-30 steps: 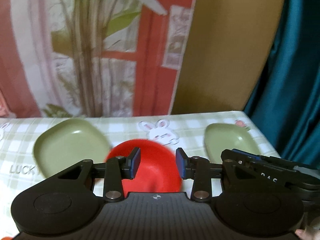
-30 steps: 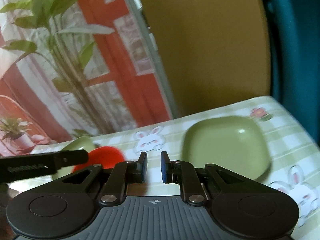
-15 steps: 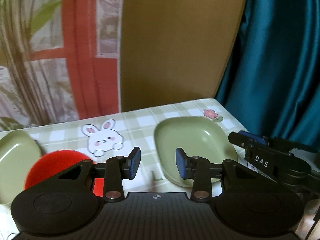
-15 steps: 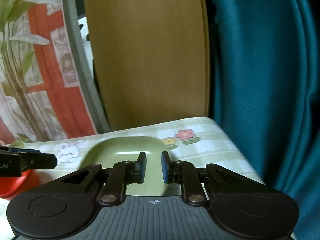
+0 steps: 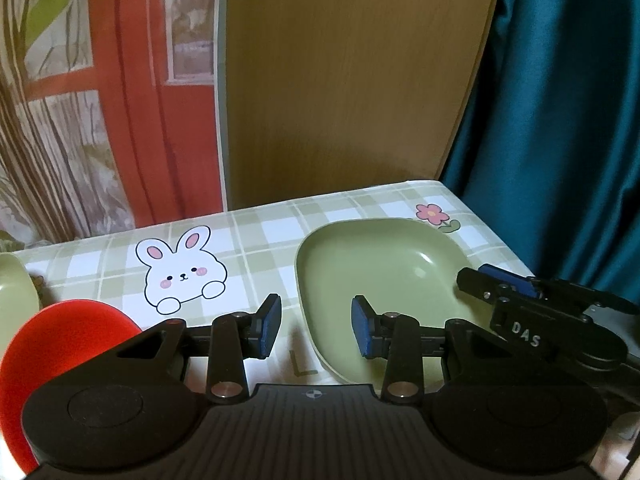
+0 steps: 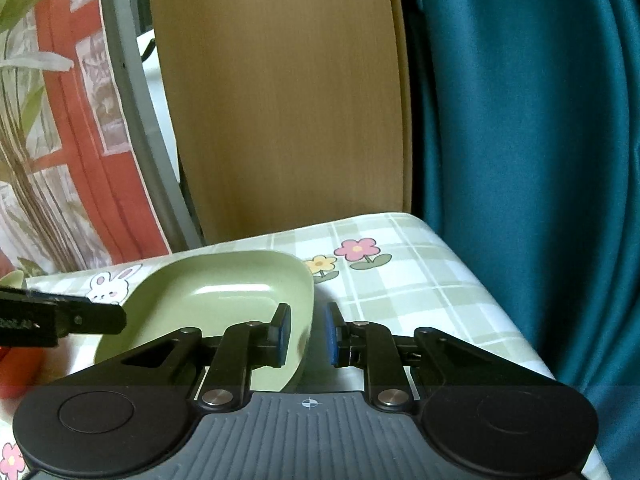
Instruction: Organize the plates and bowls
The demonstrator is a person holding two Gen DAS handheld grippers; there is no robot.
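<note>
Both tongs stand apart, gripping nothing: the left gripper point(image 5: 316, 330) straddles the near-left rim of a green plate point(image 5: 380, 276), the right gripper point(image 6: 306, 334) its right rim. The plate lies on a checked tablecloth point(image 5: 260, 240) with rabbits; a wooden board point(image 5: 352, 80) and teal curtain point(image 5: 560, 120) stand behind.

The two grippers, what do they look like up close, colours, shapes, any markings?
Both are matte black. The left gripper and right gripper each have two linkage arms with silver pivot pins, blue pads on the fingertips, round black discs either side, and a grey ribbed base with a small crosshair mark. White letters "DAS" show on the right gripper's side.
</note>
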